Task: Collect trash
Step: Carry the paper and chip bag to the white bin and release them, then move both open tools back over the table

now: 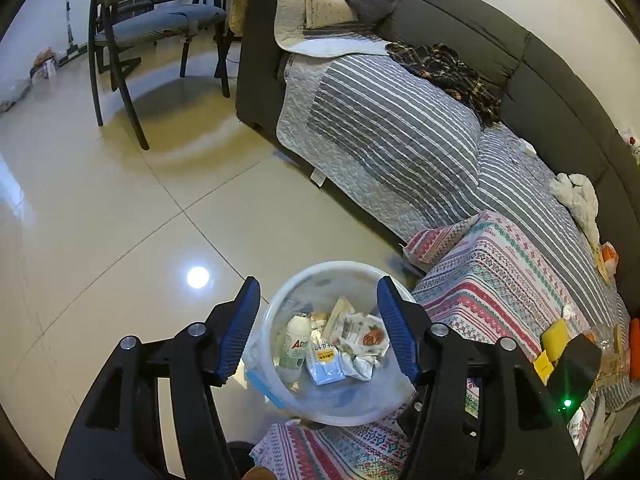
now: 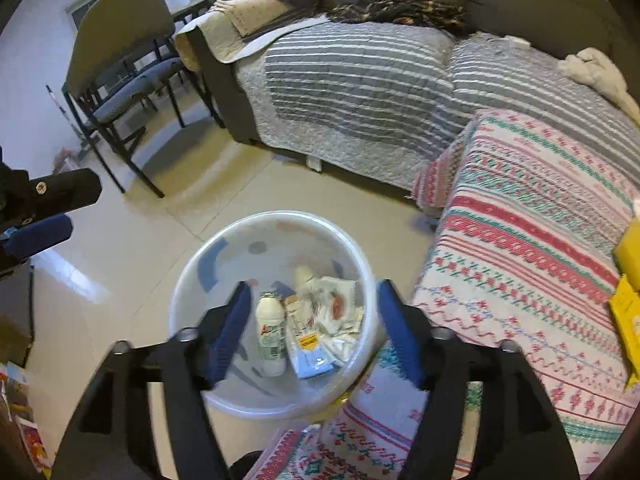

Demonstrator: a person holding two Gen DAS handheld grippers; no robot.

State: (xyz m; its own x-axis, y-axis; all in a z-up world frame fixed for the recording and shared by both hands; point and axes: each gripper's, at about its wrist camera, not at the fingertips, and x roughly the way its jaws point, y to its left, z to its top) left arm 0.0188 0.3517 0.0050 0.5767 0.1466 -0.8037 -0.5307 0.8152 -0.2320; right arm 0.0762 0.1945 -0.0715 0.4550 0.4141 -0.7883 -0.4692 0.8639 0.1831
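A: Item one, the trash bin?

B: Translucent white, round, standing on the tiled floor against the sofa's front edge, at 6 o'clock in both wrist views. Your left gripper hangs over it with blue pads spread wide, nothing between them. Your right gripper does the same, also spread wide and empty; its fingers are blurred.

A: Contents?

B: A white bottle with red lettering, cut off mid-word, at 9 o'clock inside the bin. A blue-and-white pouch with a yellow label beside it. A crumpled printed wrapper at 3 o'clock. Further scraps behind these are too jumbled for you to name.

A: Outside the bin?

B: Yellow boxes on the patterned blanket, cut off by the right view's edge at 3 o'clock. In the left view, orange and yellow items at 4 o'clock are half hidden behind a black device with a green light; you cannot tell what they are.

A: Surroundings?

B: Grey sofa under a striped quilt, a plaid garment at 1 o'clock, a white plush at 3 o'clock, a chair at 11 o'clock. At 9 o'clock in the right view, the left gripper's tip enters, mostly out of frame.
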